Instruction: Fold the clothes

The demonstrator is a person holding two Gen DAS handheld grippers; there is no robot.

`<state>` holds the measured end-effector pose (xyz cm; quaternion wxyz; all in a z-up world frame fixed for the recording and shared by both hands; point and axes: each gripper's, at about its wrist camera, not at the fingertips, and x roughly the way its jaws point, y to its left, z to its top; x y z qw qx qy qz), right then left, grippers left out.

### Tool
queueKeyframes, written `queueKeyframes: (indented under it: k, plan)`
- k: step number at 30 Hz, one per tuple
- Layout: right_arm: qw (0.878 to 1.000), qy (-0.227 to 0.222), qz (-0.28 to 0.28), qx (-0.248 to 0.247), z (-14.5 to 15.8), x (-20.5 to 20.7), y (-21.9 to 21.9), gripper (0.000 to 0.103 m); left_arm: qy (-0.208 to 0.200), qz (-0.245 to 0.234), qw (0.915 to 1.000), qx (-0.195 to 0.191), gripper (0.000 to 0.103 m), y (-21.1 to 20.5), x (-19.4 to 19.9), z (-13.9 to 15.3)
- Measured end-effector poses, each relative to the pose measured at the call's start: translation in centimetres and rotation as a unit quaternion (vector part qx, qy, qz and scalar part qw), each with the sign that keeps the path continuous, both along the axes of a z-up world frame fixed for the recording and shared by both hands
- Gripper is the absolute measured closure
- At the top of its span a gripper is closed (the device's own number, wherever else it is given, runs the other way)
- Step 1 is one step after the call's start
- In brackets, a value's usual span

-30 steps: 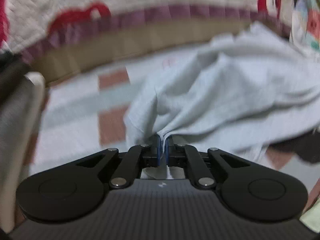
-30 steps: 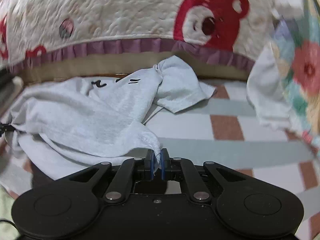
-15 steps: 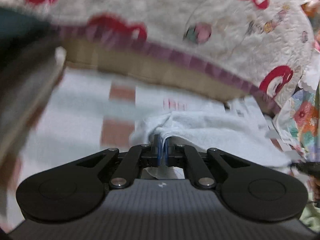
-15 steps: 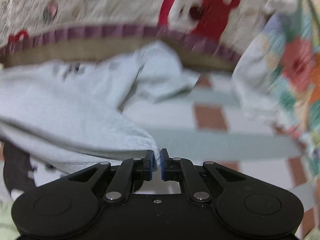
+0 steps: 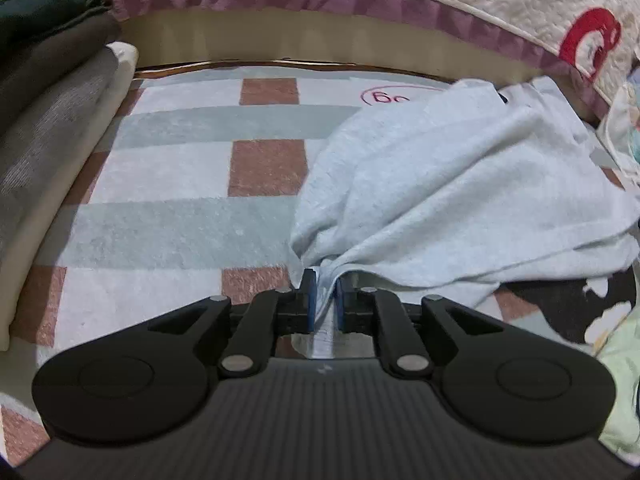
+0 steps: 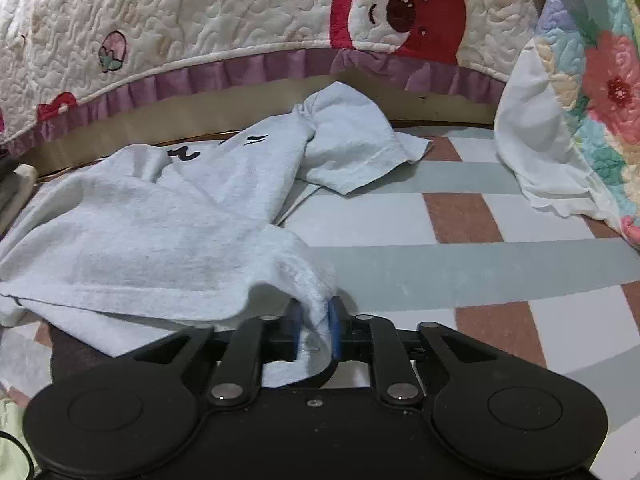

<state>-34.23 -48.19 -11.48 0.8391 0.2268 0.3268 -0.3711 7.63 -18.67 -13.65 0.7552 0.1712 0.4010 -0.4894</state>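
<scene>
A pale blue-grey T-shirt [image 5: 460, 184] lies crumpled on a checked mat [image 5: 172, 176]. In the left wrist view a bunched corner of it runs between the blue pads of my left gripper [image 5: 325, 296], whose jaws are opening, with a gap showing beside the cloth. In the right wrist view the same T-shirt [image 6: 168, 232] spreads to the left, one sleeve [image 6: 360, 140] lying at the back. Its near hem droops loosely between the parted pads of my right gripper [image 6: 315, 320], whose jaws are also opening.
A quilted bear-print bedspread [image 6: 220, 20] with a purple frill hangs along the back. A floral quilt [image 6: 592, 120] crowds the right edge. Folded grey clothes [image 5: 44, 128] are stacked at the left. A dark garment [image 5: 560, 304] and a light green cloth [image 5: 624, 380] lie at the near right.
Both grippers were pinched shut on the T-shirt's edge; now their pads have parted and the cloth sags onto the mat. The left view has swung and settled lower.
</scene>
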Motion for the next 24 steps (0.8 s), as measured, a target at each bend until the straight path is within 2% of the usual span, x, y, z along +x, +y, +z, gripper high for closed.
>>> queueKeyframes:
  k: [1, 4, 6, 8, 10, 12, 13, 14, 15, 17, 19, 20, 21, 22, 24]
  plan:
    - [1.000, -0.005, 0.000, 0.003, -0.1, -0.3, 0.1, 0.062, 0.002, -0.002, 1.0000, 0.002, 0.083, 0.0, -0.1, -0.1]
    - [1.000, -0.008, -0.013, 0.007, -1.0, -0.9, 0.0, 0.057, 0.015, -0.006, 0.9998, 0.008, 0.071, 0.0, -0.2, -0.5]
    - [1.000, -0.001, -0.026, 0.012, -2.0, -1.1, -0.2, 0.055, 0.010, -0.030, 0.9992, 0.024, 0.071, -0.2, -0.8, -0.9]
    - [0.999, 0.008, -0.036, 0.020, -3.3, -0.9, -0.7, 0.055, -0.016, -0.047, 0.9977, 0.047, 0.072, -0.3, -1.8, -1.4]
    - [0.999, 0.003, -0.036, 0.004, -3.9, -0.5, -1.0, 0.048, -0.027, -0.053, 0.9971, 0.047, 0.072, -0.4, -2.2, -1.4]
    - [1.000, 0.002, -0.024, -0.003, -4.0, 0.1, -1.6, 0.048, -0.020, -0.047, 0.9979, 0.040, 0.069, -0.6, -1.8, -1.4]
    - [1.000, 0.001, -0.011, -0.006, -4.0, 0.5, -2.0, 0.065, -0.019, -0.044, 0.9981, 0.039, 0.064, -0.7, -1.6, -1.5]
    - [1.000, -0.001, 0.003, -0.008, -3.8, 1.0, -2.3, 0.091, -0.019, -0.041, 0.9983, 0.037, 0.061, -0.8, -1.4, -1.6]
    - [1.000, -0.008, 0.012, -0.015, -3.2, 1.3, -2.5, 0.100, -0.027, -0.041, 0.9980, 0.039, 0.058, -1.0, -1.5, -1.7]
    - [0.998, -0.044, 0.007, -0.046, -0.6, 1.2, -2.2, 0.100, -0.047, -0.046, 0.9969, 0.043, 0.055, -1.2, -1.7, -1.9]
    - [0.991, -0.106, -0.012, -0.084, 3.7, -0.2, -1.5, 0.100, -0.074, -0.055, 0.9948, 0.043, 0.045, -1.4, -2.2, -2.1]
    - [0.986, -0.127, -0.019, -0.107, 6.0, -1.0, -0.9, 0.100, -0.082, -0.057, 0.9943, 0.037, 0.045, -1.5, -2.2, -1.9]
    - [0.981, -0.144, -0.025, -0.127, 8.1, -1.9, -0.3, 0.100, -0.088, -0.057, 0.9940, 0.030, 0.049, -1.7, -2.2, -1.6]
    - [0.976, -0.158, -0.031, -0.144, 10.0, -2.8, 0.3, 0.100, -0.094, -0.058, 0.9937, 0.022, 0.069, -1.8, -2.2, -1.3]
    - [0.972, -0.165, -0.045, -0.162, 12.1, -4.4, 1.5, 0.100, -0.059, -0.047, 0.9970, -0.017, 0.098, -1.0, -1.8, -0.2]
